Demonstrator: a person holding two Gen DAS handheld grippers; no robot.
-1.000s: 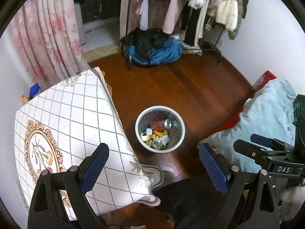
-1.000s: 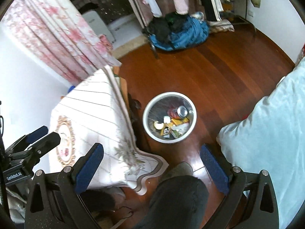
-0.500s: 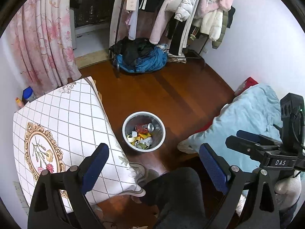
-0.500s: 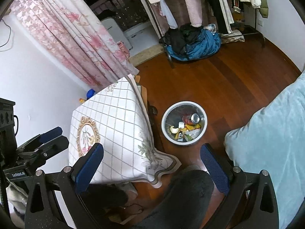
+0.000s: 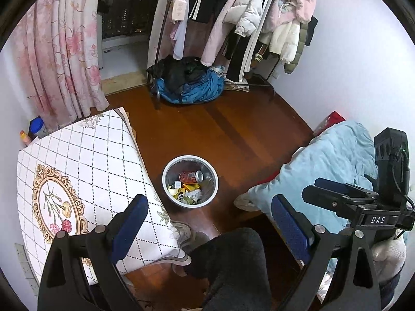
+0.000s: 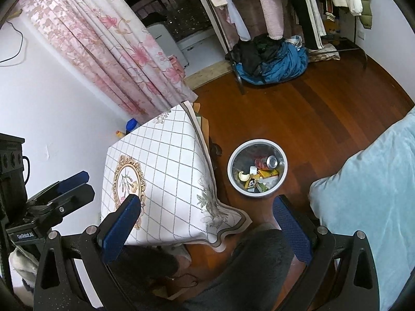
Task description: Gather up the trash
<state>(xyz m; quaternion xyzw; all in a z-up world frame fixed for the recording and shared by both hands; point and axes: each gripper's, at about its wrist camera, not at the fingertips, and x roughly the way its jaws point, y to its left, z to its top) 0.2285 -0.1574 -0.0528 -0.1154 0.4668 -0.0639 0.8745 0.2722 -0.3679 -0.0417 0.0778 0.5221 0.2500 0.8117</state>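
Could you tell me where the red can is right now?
The red can lies inside the bin on the wood floor, between the table and blue bedding.

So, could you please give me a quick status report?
Left tool open, empty. Right tool open, empty. Trash bin on floor holds can and wrappers. Tablecloth bare, path unobstructed.

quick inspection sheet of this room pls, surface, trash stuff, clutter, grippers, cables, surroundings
surface: white grid-patterned tablecloth on the table, nothing seen on top
job's things: round grey trash bin on the wooden floor, holding a red drink can and wrappers
clutter: blue and black clothes pile under the clothes rack
grippers: left gripper open, empty; right gripper open, empty
cables: thin black wire on the white wall
surroundings: pink floral curtain, light blue blanket
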